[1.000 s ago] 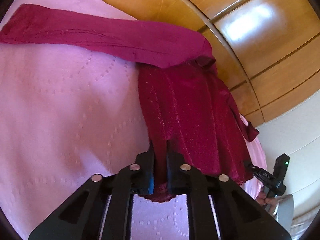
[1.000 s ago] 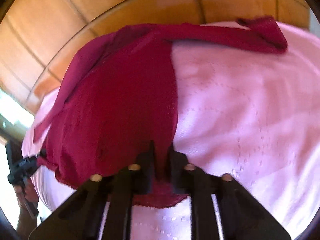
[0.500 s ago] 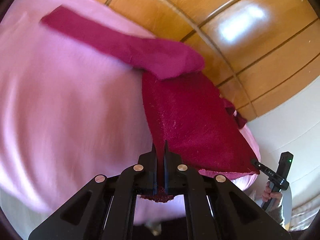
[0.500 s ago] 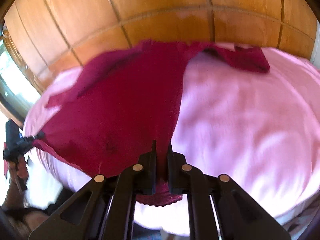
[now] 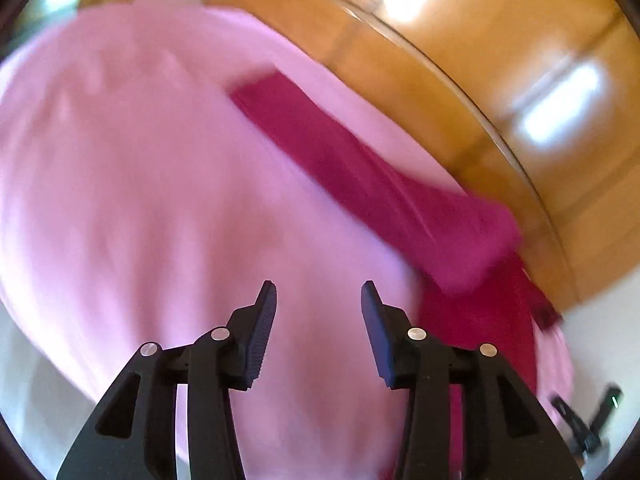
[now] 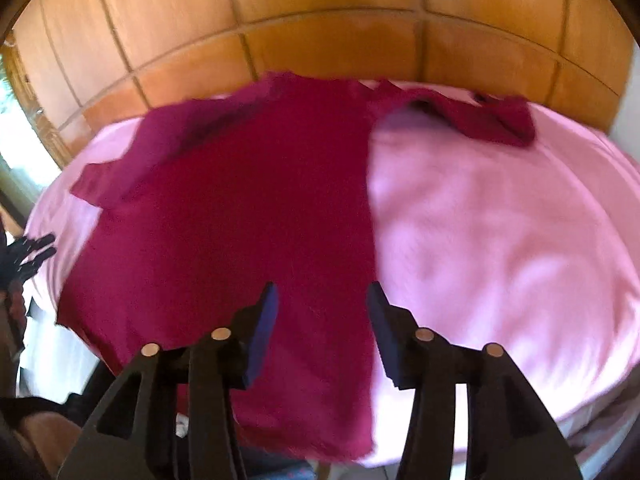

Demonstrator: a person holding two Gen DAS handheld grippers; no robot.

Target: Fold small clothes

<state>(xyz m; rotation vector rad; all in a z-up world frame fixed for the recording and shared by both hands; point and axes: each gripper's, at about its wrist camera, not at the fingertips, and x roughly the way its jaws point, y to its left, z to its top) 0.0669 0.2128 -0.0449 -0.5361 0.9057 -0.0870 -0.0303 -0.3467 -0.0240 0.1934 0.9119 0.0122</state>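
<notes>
A crimson top point(image 6: 248, 216) lies spread on a pink cover point(image 6: 500, 232), its hem at the near edge, its straight right side running up the middle; one sleeve point(image 6: 476, 120) stretches right along the far edge, below the wood panels point(image 6: 320, 8); the cover's right half lies bare. The right gripper point(image 6: 321, 300) hangs over the hem, jaws just opened, nothing between them. The left gripper point(image 5: 318, 300), likewise just opened and empty, sits over bare pink; the sleeve point(image 5: 360, 172) slants away to its right.
</notes>
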